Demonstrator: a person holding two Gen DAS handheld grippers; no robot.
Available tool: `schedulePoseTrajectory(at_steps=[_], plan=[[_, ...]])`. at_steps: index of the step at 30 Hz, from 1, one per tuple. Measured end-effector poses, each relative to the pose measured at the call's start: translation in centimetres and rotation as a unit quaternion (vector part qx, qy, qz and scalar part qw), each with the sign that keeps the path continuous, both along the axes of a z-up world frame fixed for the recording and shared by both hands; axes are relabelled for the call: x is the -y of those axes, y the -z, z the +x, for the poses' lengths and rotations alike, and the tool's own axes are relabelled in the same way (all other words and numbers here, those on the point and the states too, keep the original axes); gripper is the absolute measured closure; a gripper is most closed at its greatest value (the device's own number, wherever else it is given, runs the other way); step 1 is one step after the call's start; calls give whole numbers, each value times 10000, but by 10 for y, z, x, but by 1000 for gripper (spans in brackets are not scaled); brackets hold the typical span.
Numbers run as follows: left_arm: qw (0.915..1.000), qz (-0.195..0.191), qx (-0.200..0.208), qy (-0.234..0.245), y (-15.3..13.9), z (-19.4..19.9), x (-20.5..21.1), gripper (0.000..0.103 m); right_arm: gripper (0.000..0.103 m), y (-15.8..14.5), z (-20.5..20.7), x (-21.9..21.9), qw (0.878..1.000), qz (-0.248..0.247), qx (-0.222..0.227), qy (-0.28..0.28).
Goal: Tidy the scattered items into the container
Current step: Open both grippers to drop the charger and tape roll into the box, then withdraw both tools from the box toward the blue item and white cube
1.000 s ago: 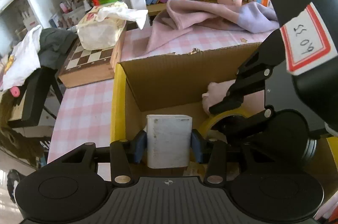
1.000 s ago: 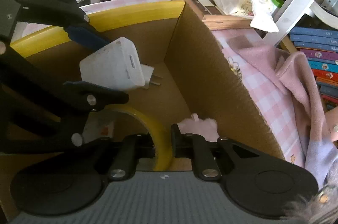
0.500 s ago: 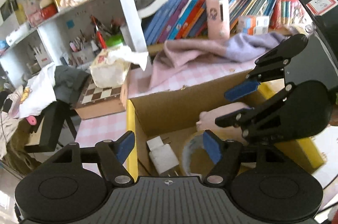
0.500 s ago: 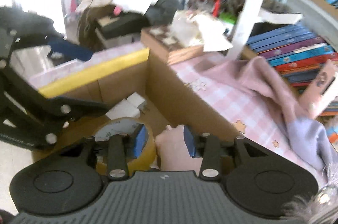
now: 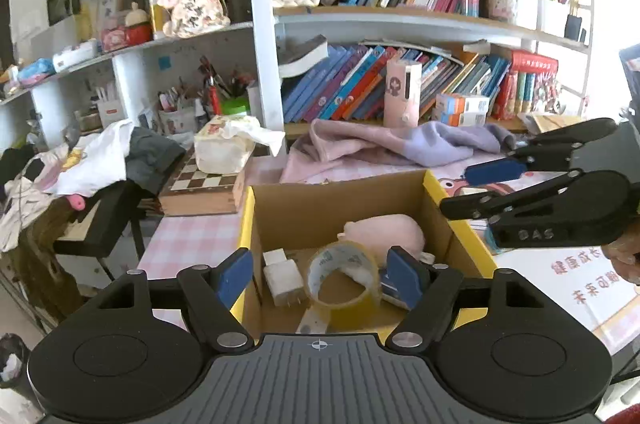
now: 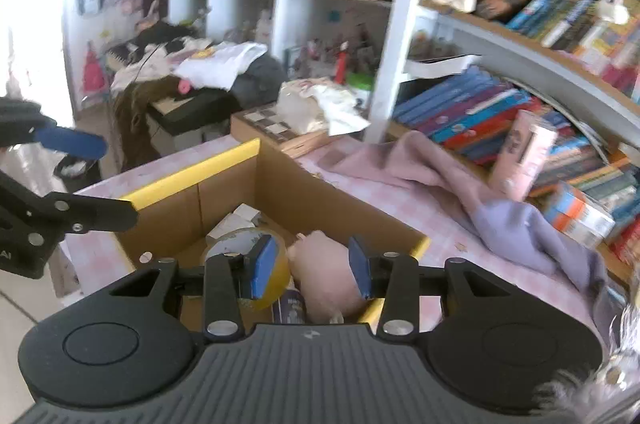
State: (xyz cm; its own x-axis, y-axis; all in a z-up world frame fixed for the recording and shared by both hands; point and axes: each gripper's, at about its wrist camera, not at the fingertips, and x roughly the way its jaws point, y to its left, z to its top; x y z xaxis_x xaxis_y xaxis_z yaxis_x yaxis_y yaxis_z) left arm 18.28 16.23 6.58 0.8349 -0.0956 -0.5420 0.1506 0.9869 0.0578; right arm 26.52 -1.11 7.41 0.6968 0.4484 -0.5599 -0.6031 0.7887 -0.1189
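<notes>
Seen from the left wrist, the left gripper (image 5: 320,276) hangs above the near edge of an open cardboard box (image 5: 336,202) with yellow-taped rims, its blue-padded fingers spread wide and holding nothing. Framed between those fingers, inside the box, lie a white charger plug (image 5: 282,276), nearer the left finger, a roll of yellowish tape (image 5: 344,278) in the middle, and a pink plush toy (image 5: 384,234) beyond it, toward the right finger. Past the box, ahead of the tongs, a pink and lilac cloth (image 5: 392,144) is heaped on the checked table below shelves of books. The right gripper (image 5: 476,188) reaches in from the right, its fingers parted and empty.

From the right wrist, the right gripper (image 6: 312,266) hovers over the same box (image 6: 320,202), fingers apart and gripping nothing. The tape roll (image 6: 248,244) sits by its left finger, the plush toy (image 6: 324,276) directly between the two. The left gripper (image 6: 104,178) shows at far left, open over the box's yellow rim
</notes>
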Motion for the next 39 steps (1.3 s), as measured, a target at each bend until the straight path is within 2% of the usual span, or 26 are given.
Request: schedulePoseTrajectory(at_steps=[5,10,13,22,30,34,39], plan=[[9997,113,224,-2,-6,-37,1,26,64,-10,-39,23,9984,200,199,491],[9996,-43,262,-114,-5,-69,0,23,62,-14,-81,44,9943,319,378,948],[9996,-110,207,-155,0,-86,2,23,57,-11,-108,53,9923,387,429,1093],[9986,-270,66,-460,16,-130,1,22,57,20,-164,68,9871,474,23,1532],[9996,-230,-132,-103,32,-157,21,22,51,36,-204,67,9856,565,-279,1568],[9991,-321,-253,-101,38,-162,28,22,45,42,-218,59,9887,399,-352,1403],[9986,-216,-475,2,49,-163,41,18,38,46,-231,53,9916,161,-362,1232]])
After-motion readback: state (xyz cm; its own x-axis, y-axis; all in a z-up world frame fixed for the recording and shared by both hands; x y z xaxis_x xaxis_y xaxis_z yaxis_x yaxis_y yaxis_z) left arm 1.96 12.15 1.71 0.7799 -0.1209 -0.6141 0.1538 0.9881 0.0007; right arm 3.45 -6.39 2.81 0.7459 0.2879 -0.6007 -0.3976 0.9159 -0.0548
